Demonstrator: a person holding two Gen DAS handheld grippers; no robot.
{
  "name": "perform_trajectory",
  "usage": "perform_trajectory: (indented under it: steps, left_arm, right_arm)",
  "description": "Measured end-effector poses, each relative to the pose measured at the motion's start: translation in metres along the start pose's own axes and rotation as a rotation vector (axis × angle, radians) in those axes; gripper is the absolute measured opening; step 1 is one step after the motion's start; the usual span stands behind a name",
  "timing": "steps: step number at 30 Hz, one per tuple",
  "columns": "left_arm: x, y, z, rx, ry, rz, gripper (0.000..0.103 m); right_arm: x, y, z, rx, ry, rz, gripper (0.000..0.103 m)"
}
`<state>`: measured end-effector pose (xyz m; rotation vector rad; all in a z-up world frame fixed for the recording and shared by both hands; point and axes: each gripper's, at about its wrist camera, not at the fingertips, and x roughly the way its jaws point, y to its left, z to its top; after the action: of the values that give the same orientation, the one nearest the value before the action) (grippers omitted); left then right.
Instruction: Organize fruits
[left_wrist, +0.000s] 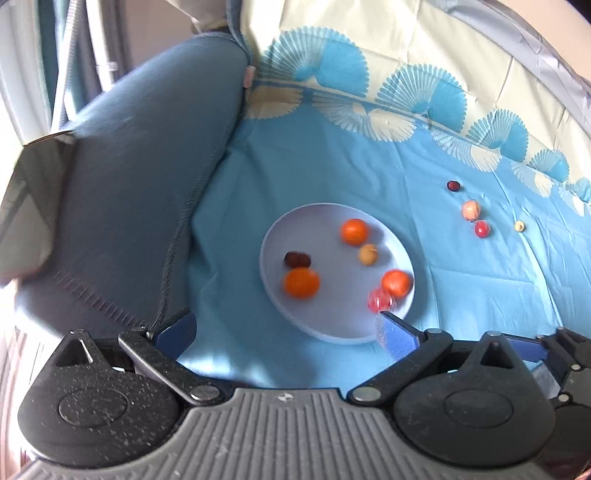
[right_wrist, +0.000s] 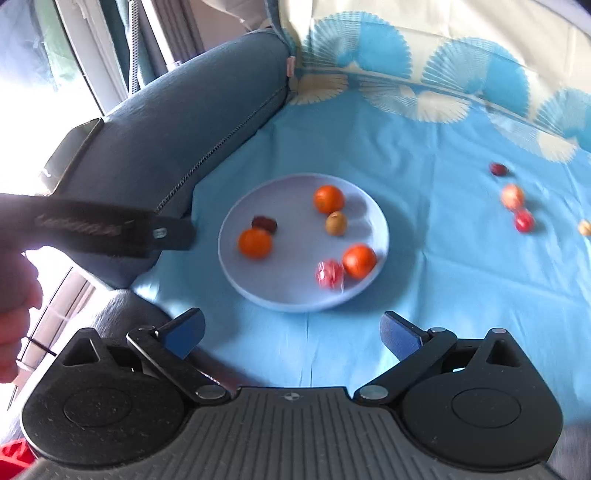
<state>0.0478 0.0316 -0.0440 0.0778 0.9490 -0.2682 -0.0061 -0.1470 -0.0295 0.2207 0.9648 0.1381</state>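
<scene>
A pale blue plate (left_wrist: 332, 325) (right_wrist: 295, 295) lies on the blue cloth. On it are three oranges (left_wrist: 301, 283) (right_wrist: 255, 242), a dark date (left_wrist: 297, 259) (right_wrist: 264, 223), a tan longan (left_wrist: 368, 254) (right_wrist: 335, 223) and a red wrapped fruit (left_wrist: 379, 299) (right_wrist: 330, 273). Right of the plate, on the cloth, lie a dark date (left_wrist: 453, 185) (right_wrist: 498, 169), a pink fruit (left_wrist: 471, 211) (right_wrist: 512, 196), a red fruit (left_wrist: 482, 229) (right_wrist: 524, 220) and a small tan fruit (left_wrist: 520, 225) (right_wrist: 585, 227). My left gripper (left_wrist: 286, 330) is open and empty at the plate's near edge. My right gripper (right_wrist: 291, 330) is open and empty, just short of the plate.
A grey-blue cushion (left_wrist: 129, 184) (right_wrist: 177, 129) rises left of the plate, with a dark flat object (left_wrist: 29, 206) on its far side. The left gripper's dark finger (right_wrist: 173, 232) reaches in from the left in the right wrist view. Patterned cloth (left_wrist: 406, 92) spreads behind.
</scene>
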Motion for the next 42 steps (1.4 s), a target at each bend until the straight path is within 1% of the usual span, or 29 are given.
perform_trajectory:
  steps: [3, 5, 7, 10, 12, 19, 22, 25, 28, 33, 42]
  left_arm:
    - [-0.022, -0.004, -0.014, -0.007, -0.02, -0.009, 0.103]
    - [-0.036, -0.01, -0.019, -0.005, -0.035, -0.016, 0.103]
    - [-0.051, -0.015, -0.023, 0.007, -0.07, -0.02, 0.103]
    - [-0.071, -0.024, -0.028, 0.03, -0.12, 0.006, 0.103]
    - [-0.082, -0.028, -0.029, 0.033, -0.149, 0.005, 0.103]
    - [-0.107, -0.035, -0.037, 0.015, -0.188, 0.009, 0.103]
    - [-0.113, -0.039, -0.04, 0.031, -0.198, 0.0, 0.103]
    - [-0.12, -0.044, -0.044, 0.06, -0.214, 0.01, 0.103]
    - [-0.124, -0.047, -0.047, 0.069, -0.221, 0.007, 0.103]
    - [-0.128, -0.05, -0.048, 0.078, -0.236, 0.004, 0.103]
    - [-0.125, -0.05, -0.048, 0.085, -0.22, 0.008, 0.103]
  right_arm:
    - [-0.023, 0.009, -0.016, 0.009, -0.015, -0.054, 0.102]
    - [-0.038, 0.015, -0.026, 0.012, -0.05, -0.081, 0.102]
    - [-0.056, 0.018, -0.035, 0.001, -0.092, -0.099, 0.102]
    - [-0.076, 0.024, -0.044, -0.031, -0.147, -0.113, 0.102]
    - [-0.084, 0.026, -0.048, -0.04, -0.164, -0.123, 0.102]
    - [-0.112, 0.028, -0.06, -0.048, -0.225, -0.143, 0.102]
    - [-0.118, 0.026, -0.064, -0.026, -0.229, -0.151, 0.102]
    - [-0.123, 0.025, -0.068, -0.01, -0.24, -0.154, 0.102]
    - [-0.126, 0.026, -0.068, -0.012, -0.255, -0.155, 0.102]
    - [-0.126, 0.03, -0.071, -0.029, -0.249, -0.152, 0.102]
    - [-0.126, 0.029, -0.072, -0.021, -0.243, -0.15, 0.102]
